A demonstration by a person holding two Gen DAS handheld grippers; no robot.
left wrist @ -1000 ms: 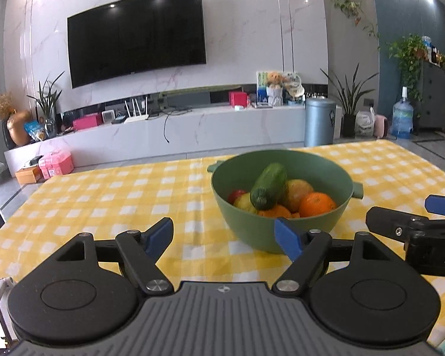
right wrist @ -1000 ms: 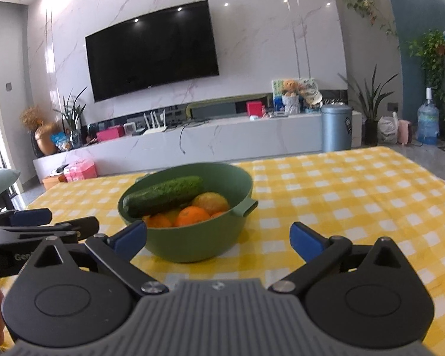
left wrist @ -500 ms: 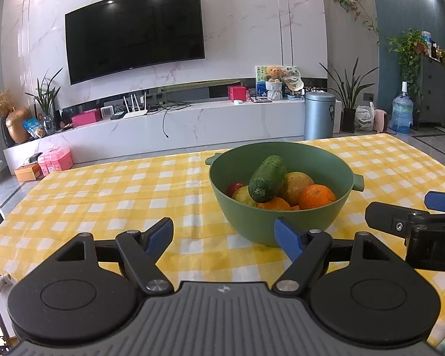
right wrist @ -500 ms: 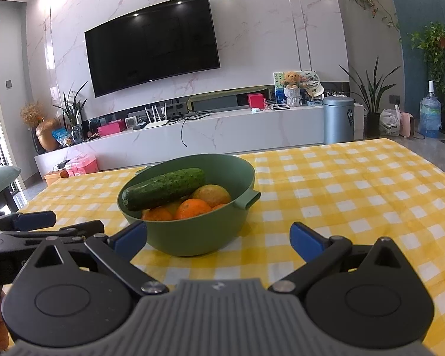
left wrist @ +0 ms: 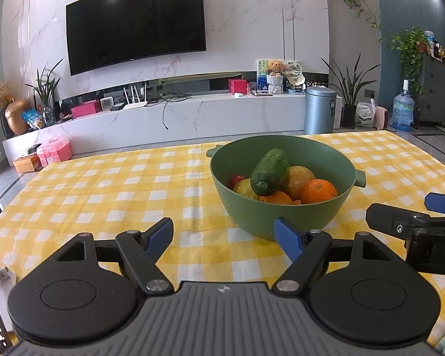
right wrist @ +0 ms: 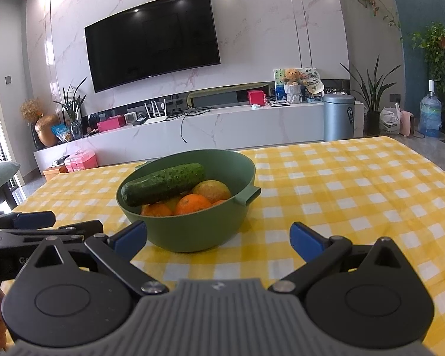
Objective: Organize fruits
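Note:
A green bowl (left wrist: 284, 216) stands on the yellow checked tablecloth (left wrist: 103, 190). In it a cucumber (left wrist: 269, 172) lies on top of oranges (left wrist: 319, 191), a yellow-green fruit (left wrist: 299, 176), a lemon (left wrist: 244, 188) and a red fruit (left wrist: 236, 180). My left gripper (left wrist: 224, 237) is open and empty, just in front of the bowl and to its left. My right gripper (right wrist: 218, 238) is open and empty, in front of the bowl (right wrist: 192, 225) and to its right; the cucumber (right wrist: 164, 183) and oranges (right wrist: 192, 204) show there too. Each gripper shows at the edge of the other's view.
The table's far edge faces a white TV bench (left wrist: 175, 118) under a wall TV (left wrist: 136, 20). A grey bin (left wrist: 319, 109), plants and a water bottle (left wrist: 403, 112) stand on the floor beyond. Bare cloth lies left (left wrist: 74, 195) and right (right wrist: 356, 184) of the bowl.
Both views have risen and tilted a little, so the bowl sits lower and I see more into it. Both grippers stay open and empty.

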